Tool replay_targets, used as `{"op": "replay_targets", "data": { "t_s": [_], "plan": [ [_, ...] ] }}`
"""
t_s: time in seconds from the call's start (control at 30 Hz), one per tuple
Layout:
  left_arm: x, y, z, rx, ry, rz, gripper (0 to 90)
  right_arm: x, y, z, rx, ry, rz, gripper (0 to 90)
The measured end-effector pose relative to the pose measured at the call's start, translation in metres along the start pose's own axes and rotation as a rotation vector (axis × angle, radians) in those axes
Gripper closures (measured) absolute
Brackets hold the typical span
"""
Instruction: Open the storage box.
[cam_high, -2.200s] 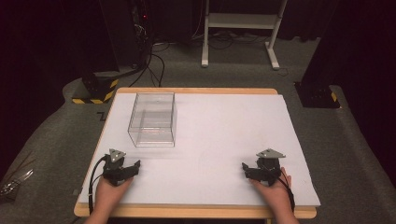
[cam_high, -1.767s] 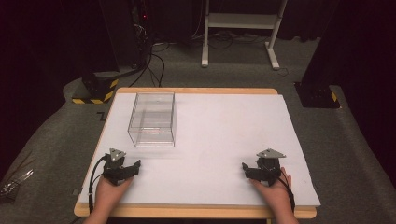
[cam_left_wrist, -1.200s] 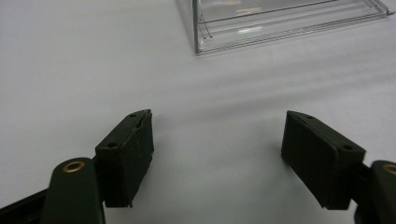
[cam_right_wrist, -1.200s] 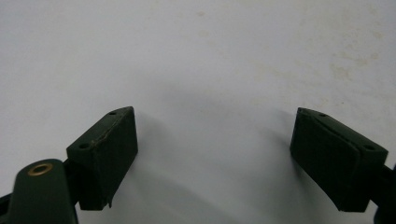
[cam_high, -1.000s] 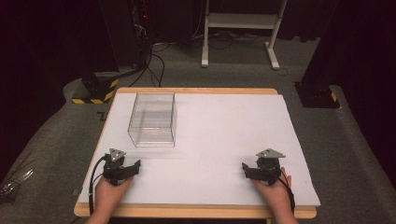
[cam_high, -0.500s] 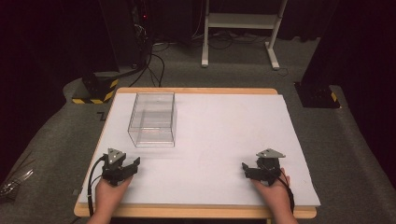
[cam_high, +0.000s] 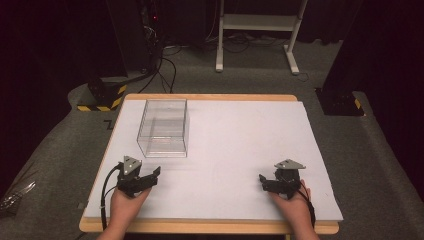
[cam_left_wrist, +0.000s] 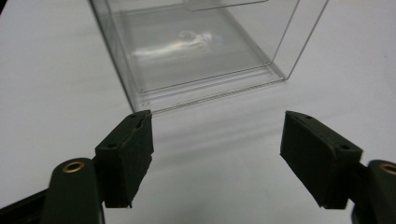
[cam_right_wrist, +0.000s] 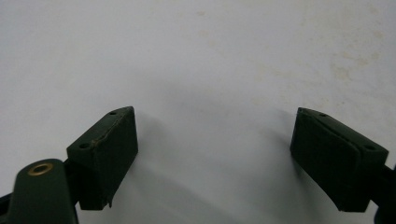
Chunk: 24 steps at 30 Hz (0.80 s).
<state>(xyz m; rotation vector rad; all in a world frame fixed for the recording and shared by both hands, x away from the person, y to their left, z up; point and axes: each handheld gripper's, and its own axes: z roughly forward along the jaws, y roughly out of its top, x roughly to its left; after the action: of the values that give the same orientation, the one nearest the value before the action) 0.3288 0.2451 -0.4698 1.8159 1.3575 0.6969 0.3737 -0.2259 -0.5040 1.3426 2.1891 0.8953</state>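
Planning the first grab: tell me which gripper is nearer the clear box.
Left. The left gripper sits just in front of the clear box; the right gripper is across the table.

clear box (cam_left_wrist: 196, 46) top cut off, forearms (cam_high: 117, 222) cropped

Count: 1 clear plastic box (cam_high: 163, 128) on the table, nothing visible inside it. 1 table (cam_high: 200, 227), covered by 1 white sheet (cam_high: 240, 145). 2 grippers: left gripper (cam_high: 148, 176), right gripper (cam_high: 266, 181), each with 2 black jaws spread apart, each in 1 hand. On the floor behind: 1 white stand (cam_high: 260, 22), 2 yellow-black striped bases (cam_high: 102, 95).
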Motion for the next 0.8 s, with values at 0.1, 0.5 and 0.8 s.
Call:
{"op": "replay_targets", "data": {
  "t_s": [0.1, 0.5, 0.8],
  "plan": [
    [-0.005, 0.006, 0.002, -0.001, 0.004, 0.019, 24.7, 0.0, 0.0, 0.0, 0.0, 0.0, 0.0, 14.7],
    [-0.011, 0.029, 0.026, -0.019, 0.053, -0.036, 23.2, 0.0, 0.0, 0.0, 0.0, 0.002, 0.003, 14.7],
    [-0.014, 0.044, 0.038, -0.03, 0.091, -0.06, 21.1, 0.0, 0.0, 0.0, 0.0, 0.003, 0.003, 14.8]
  ]
}}
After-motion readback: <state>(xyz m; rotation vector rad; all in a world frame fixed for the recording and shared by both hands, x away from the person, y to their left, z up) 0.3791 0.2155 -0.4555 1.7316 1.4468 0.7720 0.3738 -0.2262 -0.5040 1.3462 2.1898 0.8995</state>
